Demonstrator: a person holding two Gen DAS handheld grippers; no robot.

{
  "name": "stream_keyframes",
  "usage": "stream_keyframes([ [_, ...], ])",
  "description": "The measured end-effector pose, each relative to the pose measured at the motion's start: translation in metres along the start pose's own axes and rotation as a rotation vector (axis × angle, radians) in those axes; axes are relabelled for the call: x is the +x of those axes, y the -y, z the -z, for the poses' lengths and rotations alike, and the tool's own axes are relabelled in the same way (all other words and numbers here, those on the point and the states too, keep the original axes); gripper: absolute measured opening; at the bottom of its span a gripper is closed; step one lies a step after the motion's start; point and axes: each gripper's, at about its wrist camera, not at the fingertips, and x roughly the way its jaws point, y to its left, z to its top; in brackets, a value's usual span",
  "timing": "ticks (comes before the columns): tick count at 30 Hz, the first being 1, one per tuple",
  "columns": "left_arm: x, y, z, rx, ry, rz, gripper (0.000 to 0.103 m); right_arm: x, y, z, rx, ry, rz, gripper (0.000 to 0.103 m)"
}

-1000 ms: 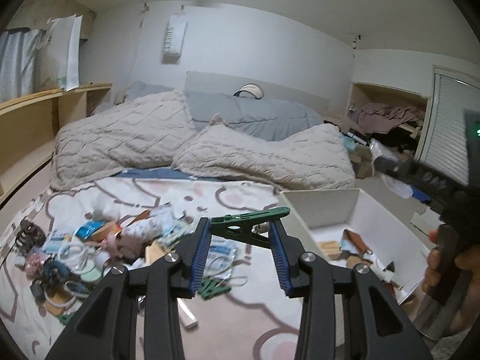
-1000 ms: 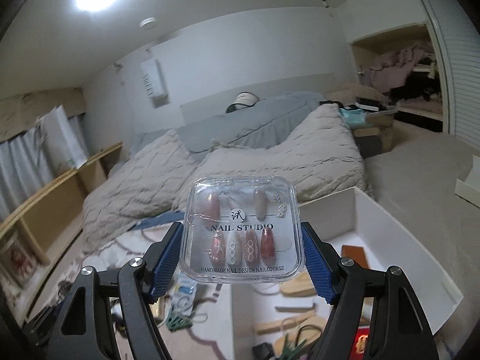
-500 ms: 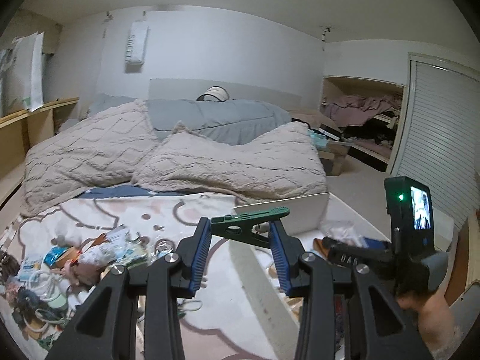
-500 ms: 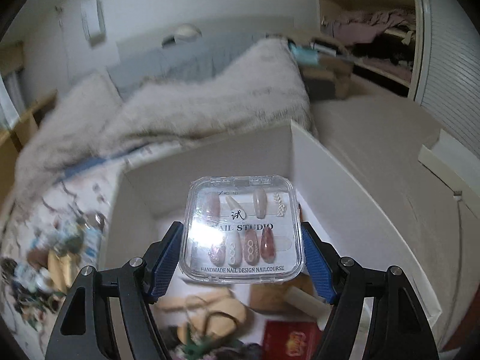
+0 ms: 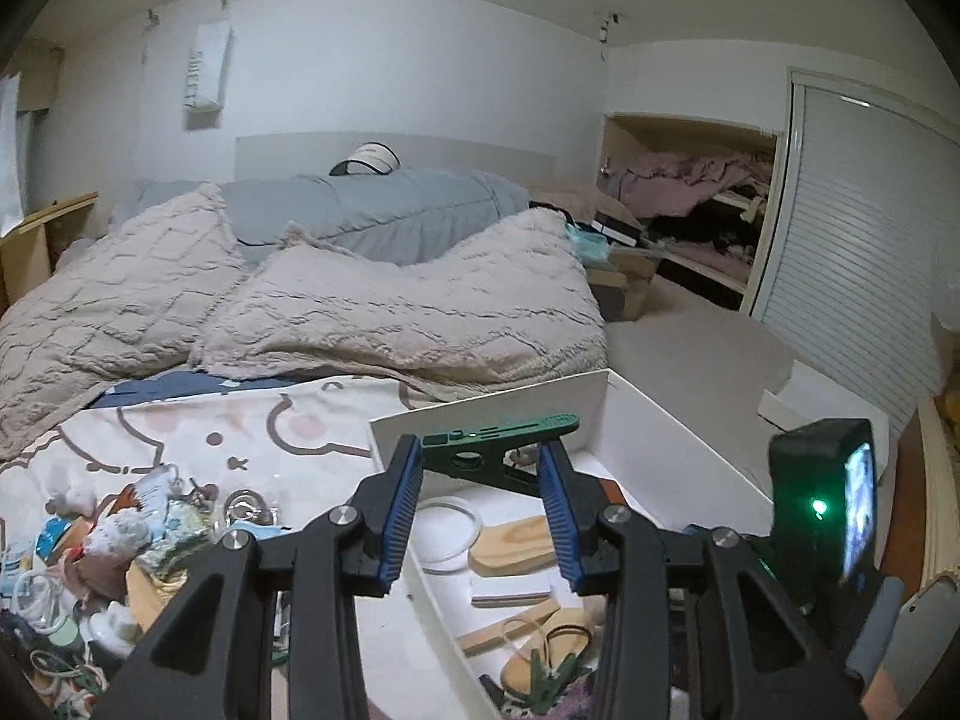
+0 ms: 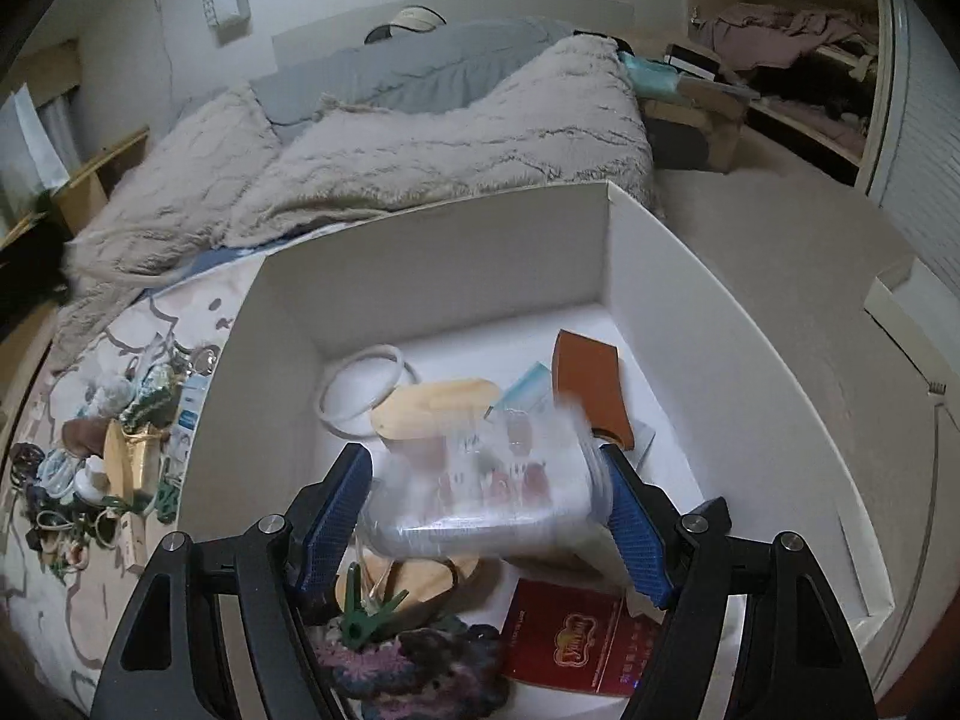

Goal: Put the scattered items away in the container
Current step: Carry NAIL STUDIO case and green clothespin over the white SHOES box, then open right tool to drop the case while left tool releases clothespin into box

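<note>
Gripping a green clothespin (image 5: 501, 447) crosswise between its blue pads, the left gripper (image 5: 485, 510) hangs over the near-left corner of the white container (image 5: 678, 450), jaws pinched narrow on the peg. Below and ahead of those fingers, inside the box, lie a white ring (image 5: 447, 531), a pale wooden oval piece (image 5: 510, 546) and a strappy sandal-like item (image 5: 549, 648).

Over to the right gripper (image 6: 489, 510): its jaws stand wide, and the clear nail case (image 6: 486, 486) sits between the blue pads as a smeared blur. Whether the pads touch it cannot be told; the blur hides its edges. It lies above the container floor, directly ahead of the fingers.

Beyond that gripper, on the floor of the box, rest the white ring (image 6: 363, 396), the wooden oval (image 6: 438, 405) and a brown leather piece (image 6: 591, 381). Close under the fingers sit a red booklet (image 6: 567, 645), a second green clip (image 6: 366, 615) and a purple crocheted bundle (image 6: 420, 672).

Left of both grippers, outside the box wall, the scattered pile (image 6: 114, 456) covers the patterned sheet (image 5: 252, 420). Far ahead, the beige blanket (image 5: 372, 306) is heaped on the bed.
</note>
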Motion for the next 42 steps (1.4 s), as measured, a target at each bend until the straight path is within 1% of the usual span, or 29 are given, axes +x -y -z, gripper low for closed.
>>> stream_keyframes([
  [3,0.009,0.005,-0.002,0.004,-0.019,0.007,0.039,0.000,0.003,0.001,0.003,-0.007,0.000,0.076],
  [13,0.045,0.027,0.005,0.031,-0.147,0.027,0.039,0.000,0.010,0.005,0.003,-0.013,-0.003,0.076],
  [17,0.061,0.035,0.012,0.051,-0.225,0.015,0.039,0.002,0.012,0.008,-0.003,-0.024,0.014,0.076],
  [22,0.074,0.039,0.021,0.077,-0.297,-0.012,0.039,0.002,0.018,0.009,0.013,-0.030,0.025,0.076],
  [26,0.084,0.040,0.027,0.136,-0.352,-0.036,0.039,0.002,0.022,0.010,0.022,-0.031,0.025,0.076],
  [31,0.088,0.044,0.027,0.243,-0.347,-0.080,0.039,0.002,0.024,0.010,0.029,-0.034,0.025,0.076],
  [35,0.093,0.046,0.026,0.361,-0.344,-0.124,0.039,0.002,0.023,0.010,0.028,-0.033,0.023,0.076],
  [38,0.098,0.045,0.029,0.409,-0.359,-0.136,0.039,0.002,0.023,0.010,0.029,-0.033,0.022,0.076],
  [42,0.102,0.044,0.033,0.445,-0.381,-0.148,0.039,0.002,0.022,0.010,0.026,-0.033,0.019,0.076],
])
